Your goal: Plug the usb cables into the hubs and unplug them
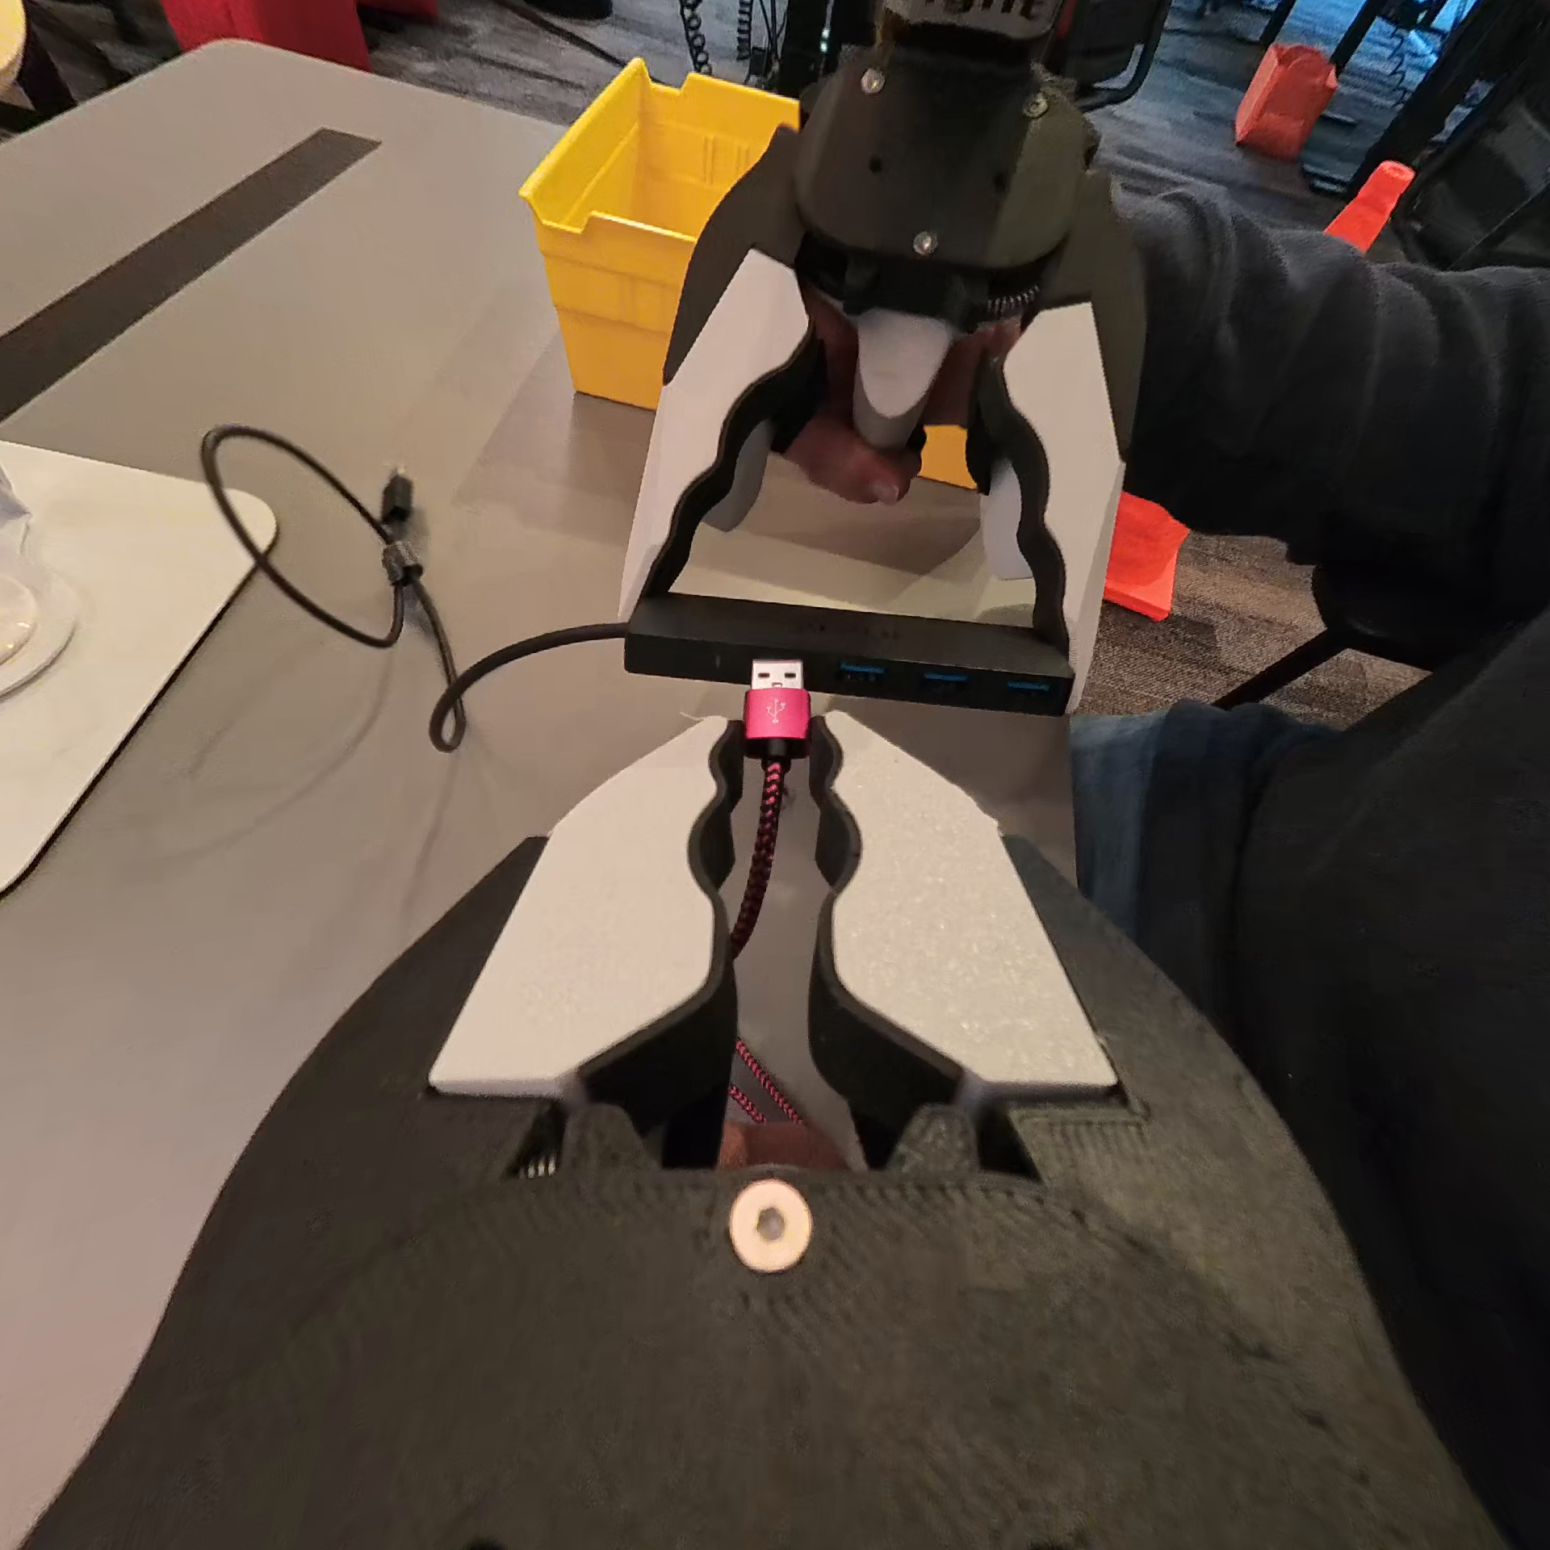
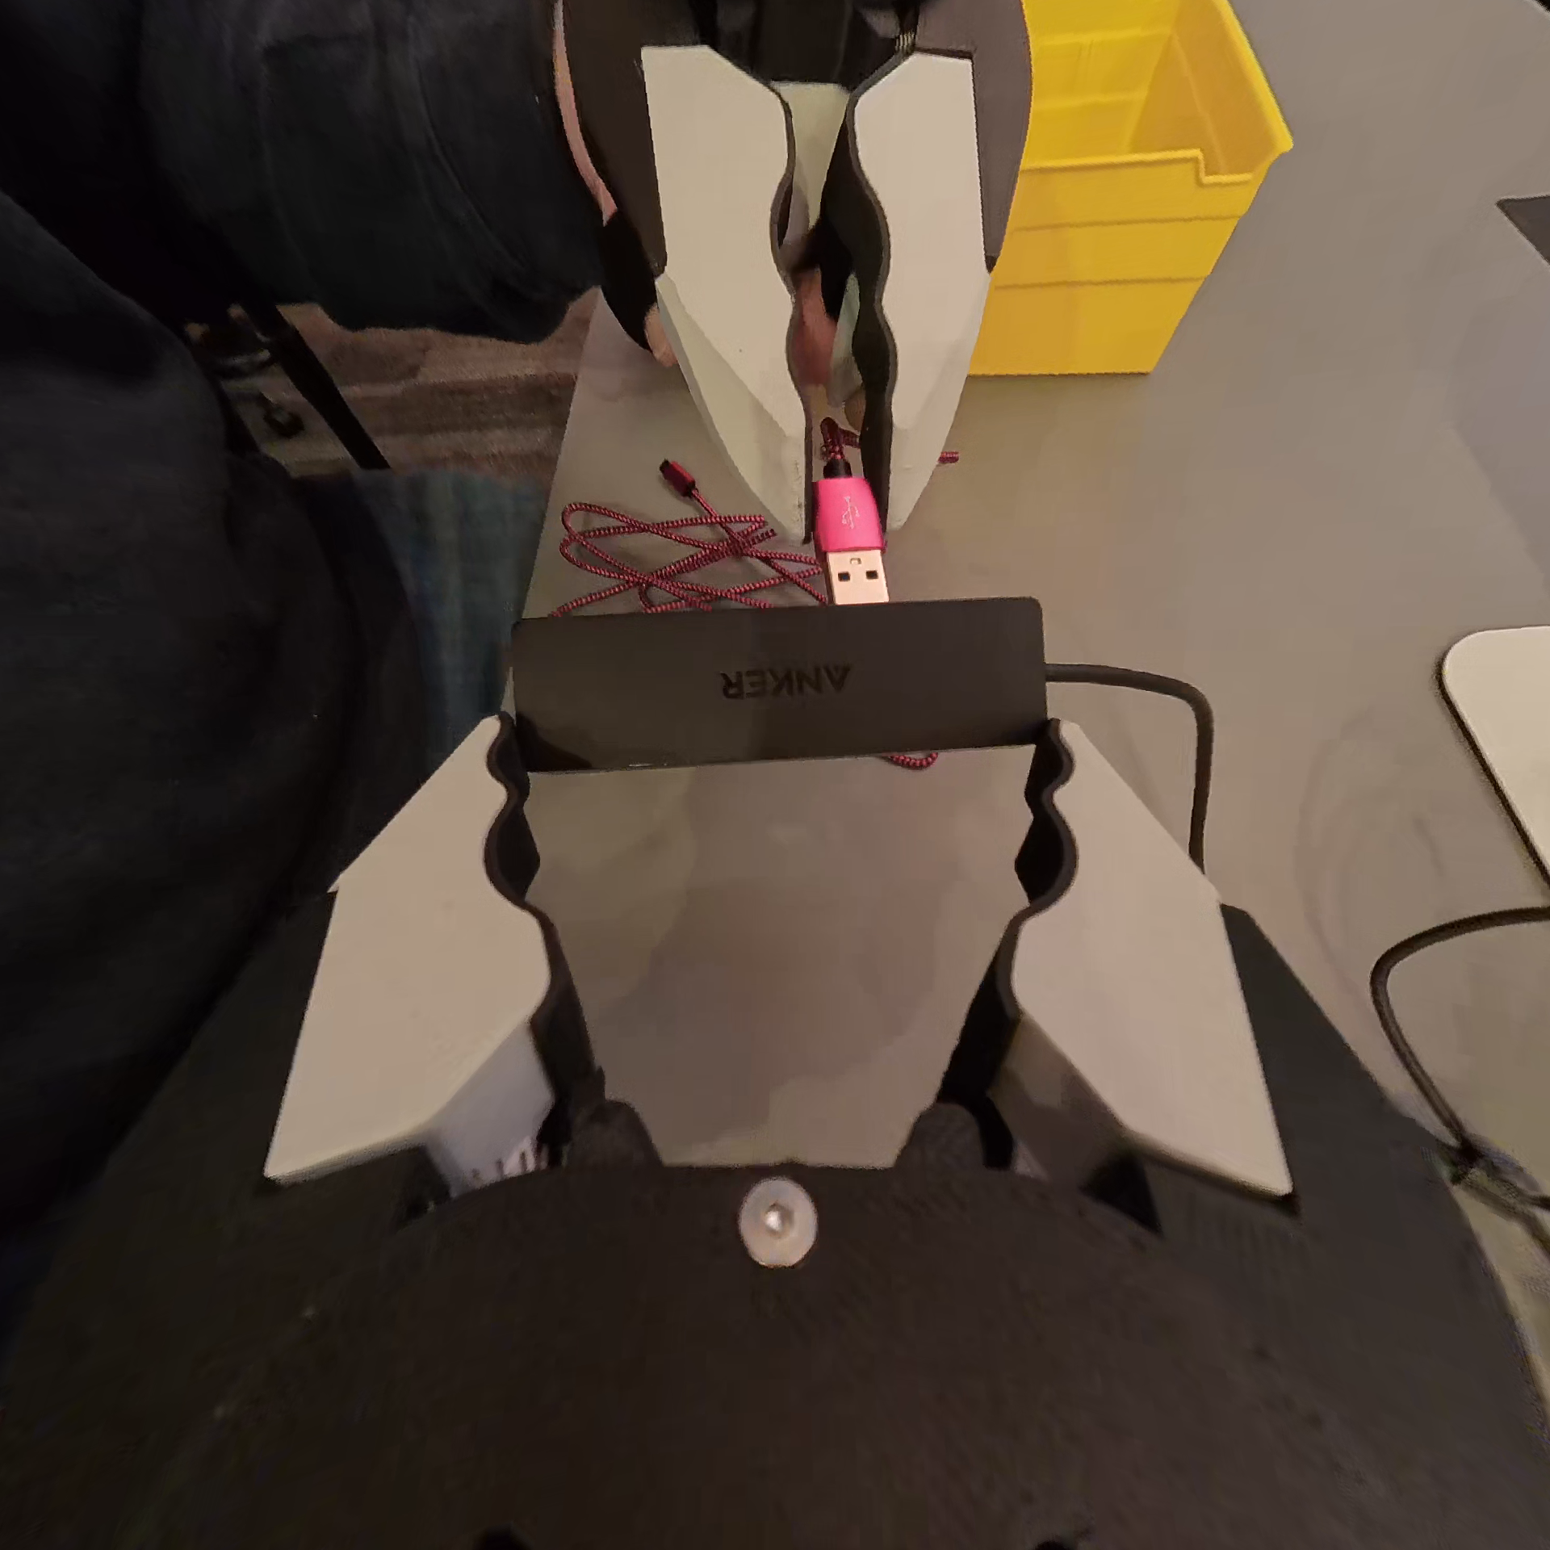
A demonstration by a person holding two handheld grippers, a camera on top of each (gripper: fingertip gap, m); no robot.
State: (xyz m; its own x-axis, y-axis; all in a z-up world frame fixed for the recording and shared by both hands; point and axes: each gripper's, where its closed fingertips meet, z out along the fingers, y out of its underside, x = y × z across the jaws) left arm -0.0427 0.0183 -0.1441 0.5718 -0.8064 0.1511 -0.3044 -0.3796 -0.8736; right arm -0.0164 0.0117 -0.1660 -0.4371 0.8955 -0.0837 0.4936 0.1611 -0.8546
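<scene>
Item 1: left hand-held gripper [image 1: 776, 728]. We record its 2 fingers drawn nearly together, pinching the pink plug [image 1: 777, 713] of a braided red-and-black USB cable [image 1: 759, 847]. The bare metal tip of the plug points at the hub and sits just before its port face; we cannot tell whether it has entered a port.

Item 2: right hand-held gripper [image 2: 776, 738]. We record its fingers spread wide, each tip pressed against 1 short end of the black USB hub [image 2: 776, 683], which it holds level above the bench [image 1: 252, 839]. In the left wrist view we count 3 blue ports to the right of the plug.

Item 3: the hub's own black lead [image 1: 352, 537] runs off its end and lies looped on the bench.

Item 4: the slack of the braided cable lies coiled on the bench [image 2: 679, 558] below the left hand-held gripper.

Item 5: a yellow bin [image 1: 637, 235] stands on the bench behind the right hand-held gripper.
</scene>
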